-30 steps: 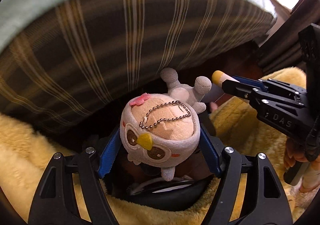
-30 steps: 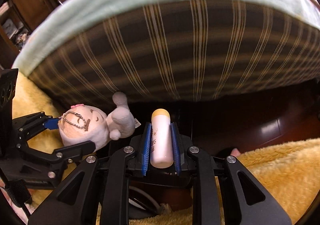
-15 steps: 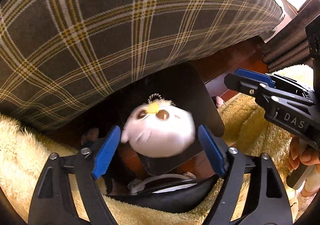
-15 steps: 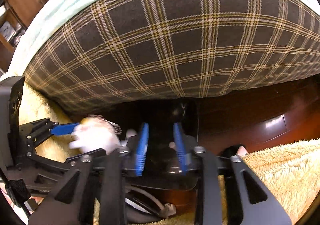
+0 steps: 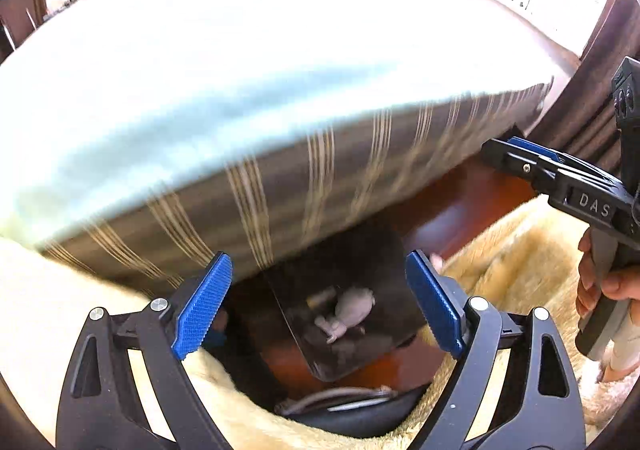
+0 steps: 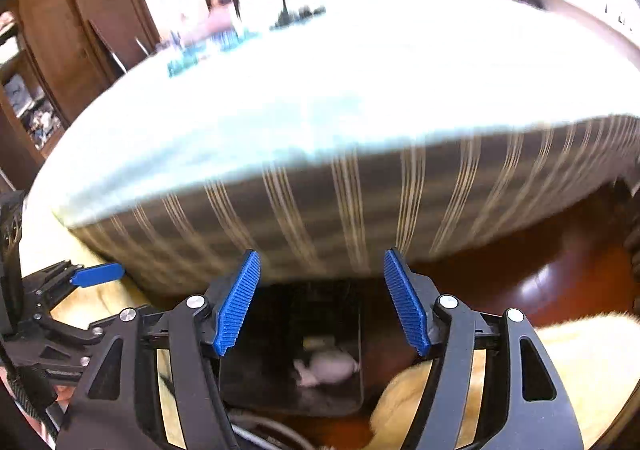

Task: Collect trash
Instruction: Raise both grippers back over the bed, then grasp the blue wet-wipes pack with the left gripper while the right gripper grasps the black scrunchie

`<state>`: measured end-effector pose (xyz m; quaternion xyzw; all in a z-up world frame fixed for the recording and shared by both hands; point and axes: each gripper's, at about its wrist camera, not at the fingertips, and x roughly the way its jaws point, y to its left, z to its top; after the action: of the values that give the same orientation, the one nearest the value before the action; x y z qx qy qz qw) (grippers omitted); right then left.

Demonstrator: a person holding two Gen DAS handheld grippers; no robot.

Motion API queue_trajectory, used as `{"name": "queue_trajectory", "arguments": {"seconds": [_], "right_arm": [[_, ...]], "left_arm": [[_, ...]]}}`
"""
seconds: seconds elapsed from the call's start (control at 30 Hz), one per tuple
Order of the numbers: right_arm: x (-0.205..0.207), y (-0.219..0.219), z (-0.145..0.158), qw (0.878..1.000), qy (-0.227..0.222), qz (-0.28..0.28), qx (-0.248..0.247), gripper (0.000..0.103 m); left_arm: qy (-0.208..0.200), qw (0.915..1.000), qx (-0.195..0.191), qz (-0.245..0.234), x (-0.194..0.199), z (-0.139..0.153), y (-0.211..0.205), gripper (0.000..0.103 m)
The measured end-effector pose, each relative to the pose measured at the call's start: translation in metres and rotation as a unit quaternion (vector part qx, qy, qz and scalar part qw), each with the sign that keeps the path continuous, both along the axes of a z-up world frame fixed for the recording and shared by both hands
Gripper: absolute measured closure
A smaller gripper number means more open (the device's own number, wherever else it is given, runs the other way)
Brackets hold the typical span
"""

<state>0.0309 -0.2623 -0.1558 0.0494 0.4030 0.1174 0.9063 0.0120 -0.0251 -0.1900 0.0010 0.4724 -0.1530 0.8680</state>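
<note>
Your left tool (image 5: 318, 310) is spread wide and its jaws are opening; nothing sits between the blue pads (image 5: 204, 306). Your right tool (image 6: 320, 302) is also apart, jaws opening, gap bare. Below and ahead of both tools sits a dark bin (image 5: 340, 310), tucked under the edge of the plaid bed skirt (image 5: 312, 186). The plush toy (image 5: 350, 312) lies inside it, pale and blurred; from the right wrist view it shows low in the bin (image 6: 292, 342), toy (image 6: 326, 368) near the bottom. A small pale tube-like item (image 6: 318, 342) lies just beyond the toy, detail too blurred to tell. Yellow fleece blanket (image 5: 508, 250) lies on either side of the tools. Your right tool (image 5: 516, 154) shows to the right of the left one, with your hand (image 5: 608, 286) on its handle. Cables (image 5: 340, 396) lie just under the left tool.
</note>
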Motion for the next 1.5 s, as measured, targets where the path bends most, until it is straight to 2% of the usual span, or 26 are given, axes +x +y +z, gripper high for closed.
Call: {"name": "queue_trajectory", "arguments": {"seconds": [0.2, 0.37, 0.47, 0.67, 0.8, 0.97, 1.23, 1.27, 1.33, 1.5], "right_arm": [[0.036, 0.003, 0.04, 0.998, -0.054, -0.003, -0.022, 0.031], [0.073, 0.01, 0.044, 0.998, -0.055, 0.001, -0.009, 0.032], [0.091, 0.013, 0.041, 0.998, -0.055, 0.004, -0.004, 0.032], [0.128, 0.023, 0.038, 0.999, -0.047, 0.011, -0.001, 0.032], [0.155, 0.029, 0.031, 0.999, -0.033, 0.014, 0.006, 0.037], [0.182, 0.032, 0.026, 0.999, -0.022, 0.013, 0.021, 0.039], [0.206, 0.038, 0.022, 1.0, -0.016, 0.013, 0.014, 0.053], [0.207, 0.04, 0.021, 1.0, -0.016, 0.013, 0.01, 0.055], [0.209, 0.042, 0.02, 1.0, -0.018, 0.013, 0.001, 0.066], [0.204, 0.04, 0.02, 0.999, -0.024, 0.025, 0.0, 0.08]], "left_arm": [[-0.068, 0.9973, 0.008, 0.024, 0.013, 0.052, 0.017, 0.016], [-0.089, 0.9955, 0.002, 0.035, 0.039, 0.07, 0.018, 0.015], [-0.082, 0.9959, -0.007, 0.037, 0.061, 0.071, 0.02, 0.015], [-0.074, 0.9965, 0.007, 0.037, 0.108, 0.065, 0.008, 0.015], [-0.072, 0.9964, 0.014, 0.041, 0.134, 0.063, 0.003, 0.015], [-0.07, 0.997, 0.013, 0.031, 0.158, 0.063, -0.004, 0.015], [-0.065, 0.9978, 0.013, -0.002, 0.184, 0.062, -0.024, 0.016], [-0.065, 0.9978, 0.013, -0.005, 0.186, 0.062, -0.026, 0.018], [-0.066, 0.9976, 0.016, -0.012, 0.189, 0.061, -0.031, 0.026], [-0.075, 0.9966, 0.021, -0.025, 0.183, 0.061, -0.034, 0.043]]}}
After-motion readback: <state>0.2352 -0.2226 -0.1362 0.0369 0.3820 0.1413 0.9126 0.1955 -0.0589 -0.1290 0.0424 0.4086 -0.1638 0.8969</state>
